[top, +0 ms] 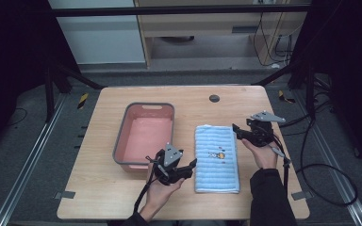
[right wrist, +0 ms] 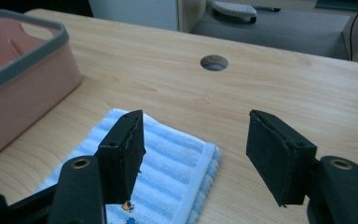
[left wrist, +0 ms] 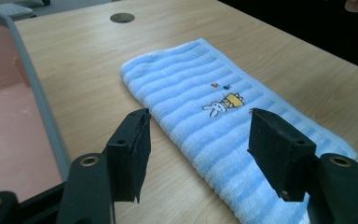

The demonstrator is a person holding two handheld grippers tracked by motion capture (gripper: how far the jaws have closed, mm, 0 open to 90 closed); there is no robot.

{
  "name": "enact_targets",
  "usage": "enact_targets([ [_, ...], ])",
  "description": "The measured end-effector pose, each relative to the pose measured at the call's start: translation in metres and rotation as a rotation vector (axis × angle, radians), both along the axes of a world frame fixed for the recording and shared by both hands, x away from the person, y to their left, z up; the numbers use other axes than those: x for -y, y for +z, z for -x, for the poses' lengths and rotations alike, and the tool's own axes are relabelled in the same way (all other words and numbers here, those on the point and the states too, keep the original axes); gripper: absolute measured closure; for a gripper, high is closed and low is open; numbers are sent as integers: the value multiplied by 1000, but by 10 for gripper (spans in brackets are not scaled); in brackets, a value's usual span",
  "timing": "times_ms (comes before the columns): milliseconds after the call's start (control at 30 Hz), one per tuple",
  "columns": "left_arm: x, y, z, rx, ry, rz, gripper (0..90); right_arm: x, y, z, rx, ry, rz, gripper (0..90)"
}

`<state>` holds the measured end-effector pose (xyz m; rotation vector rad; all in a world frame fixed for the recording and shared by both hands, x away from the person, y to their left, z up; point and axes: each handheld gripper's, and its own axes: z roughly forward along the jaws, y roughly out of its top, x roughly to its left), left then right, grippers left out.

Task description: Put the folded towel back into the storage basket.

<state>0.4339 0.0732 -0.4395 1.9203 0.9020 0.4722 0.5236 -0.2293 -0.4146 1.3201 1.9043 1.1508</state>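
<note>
Item: folded blue striped towel (top: 217, 158) (small rabbit motif stitched on top), which lay flat on the wooden table (top: 122, 197), just right of the pink basin (top: 143, 136) with its grey rim. Left gripper (top: 192, 165) hovered at the towel's near left edge, jaws apart, nothing between them. Right gripper (top: 237, 130) hovered at the far right corner, jaws likewise spread and empty.

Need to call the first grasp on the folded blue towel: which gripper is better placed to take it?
Probably left. The left gripper has open jaws straddling the towel's long edge. The right gripper, also open, sits at the far corner, one jaw over bare table.
</note>
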Motion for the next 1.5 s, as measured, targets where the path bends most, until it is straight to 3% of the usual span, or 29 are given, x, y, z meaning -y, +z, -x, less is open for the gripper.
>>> enact_targets([
  [600,22,-25,4,-30,-19,-64,418,-3,-33,-15,-72,-1,30,402],
  [967,31,-47,3,-75,-26,-116,467,-7,-54,-27,-132,-7,65,443],
  [1500,36,-63,1,-146,-27,-101,543,-10,-78,-40,-216,-4,85,529],
])
